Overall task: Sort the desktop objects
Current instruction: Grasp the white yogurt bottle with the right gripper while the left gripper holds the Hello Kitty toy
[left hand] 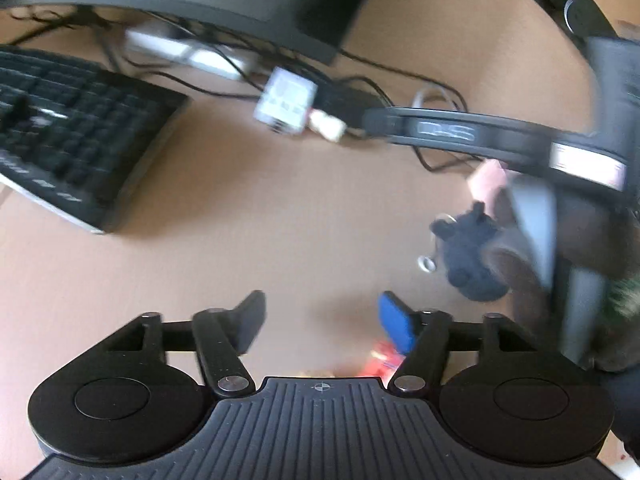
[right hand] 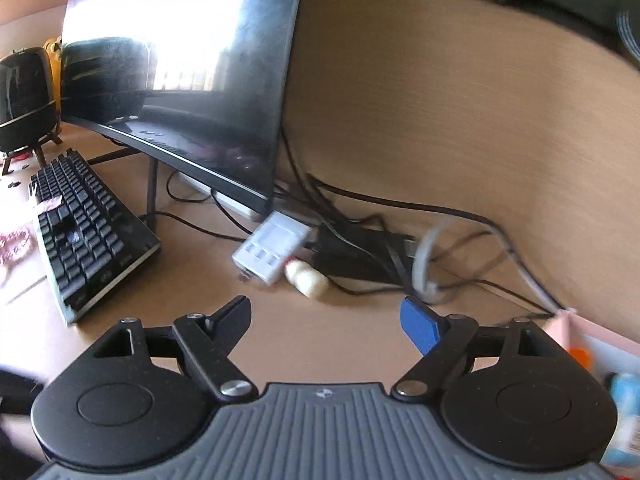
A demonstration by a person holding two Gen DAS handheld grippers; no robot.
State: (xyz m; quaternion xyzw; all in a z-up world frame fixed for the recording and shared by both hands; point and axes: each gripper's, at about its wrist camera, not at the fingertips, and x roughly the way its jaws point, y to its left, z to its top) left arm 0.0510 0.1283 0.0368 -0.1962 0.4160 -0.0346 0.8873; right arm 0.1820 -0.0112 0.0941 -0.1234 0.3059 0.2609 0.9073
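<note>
My left gripper (left hand: pixel 322 320) is open and empty above the wooden desk (left hand: pixel 248 240). A red-orange object (left hand: pixel 380 362) lies blurred just below its blue right finger. A dark blue plush keychain (left hand: pixel 470 258) with metal rings lies to the right, beside a pink box (left hand: pixel 490 180). My right gripper (right hand: pixel 326 320) is open and empty over the desk (right hand: pixel 200 312). A white hub (right hand: pixel 272 254) and a cream object (right hand: pixel 308 278) lie ahead of it. The pink box (right hand: pixel 592 336) sits at the right edge and holds an orange item and a light blue item.
A black keyboard (left hand: pixel 68 136) (right hand: pixel 86 236) lies at the left. A curved monitor (right hand: pixel 184 80) stands behind it, with tangled black cables (right hand: pixel 360 256) under it. A black speaker (right hand: pixel 24 100) stands far left. The other gripper's body (left hand: pixel 500 136) hangs over the right side.
</note>
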